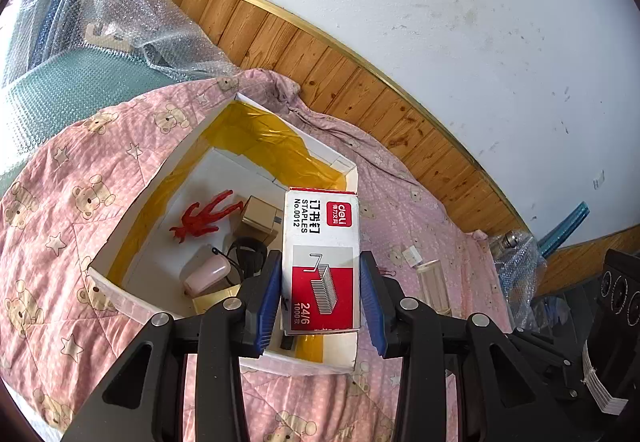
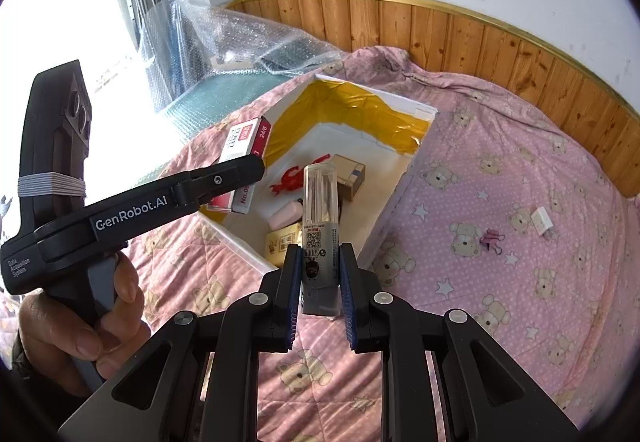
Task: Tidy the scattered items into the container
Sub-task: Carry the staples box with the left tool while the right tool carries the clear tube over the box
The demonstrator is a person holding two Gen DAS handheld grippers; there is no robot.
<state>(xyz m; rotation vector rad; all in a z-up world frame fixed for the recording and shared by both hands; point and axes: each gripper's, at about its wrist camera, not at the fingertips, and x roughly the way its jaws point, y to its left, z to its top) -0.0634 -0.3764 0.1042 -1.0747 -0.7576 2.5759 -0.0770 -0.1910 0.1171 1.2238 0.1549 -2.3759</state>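
- Staple box [image 1: 322,262], white and red, is pinched upright between the blue pads of the left gripper [image 1: 320,282] and is held above the white carton [image 1: 132,298], over its near corner; in the right wrist view the same box [image 2: 246,146] is seen raised at the carton's left wall, presumably so that it can be let go inside.
- A clear pen case [image 2: 320,226] with a printed label is clamped at its lower end by the right gripper [image 2: 320,282] and is carried upright near the carton's near edge, judged to be next in line.
- Inside the carton are seen a red figure [image 1: 206,216], a small brown box [image 1: 260,220], a pink tube [image 1: 208,274] and a black strap [image 1: 250,254], so the tidying looks well advanced.
- On the pink quilt [image 2: 500,282] right of the carton, a white plug [image 2: 542,220] and a small purple clip [image 2: 493,238] are left lying, well apart from it.
- A hand [image 2: 76,322] is wrapped around the left tool's handle.
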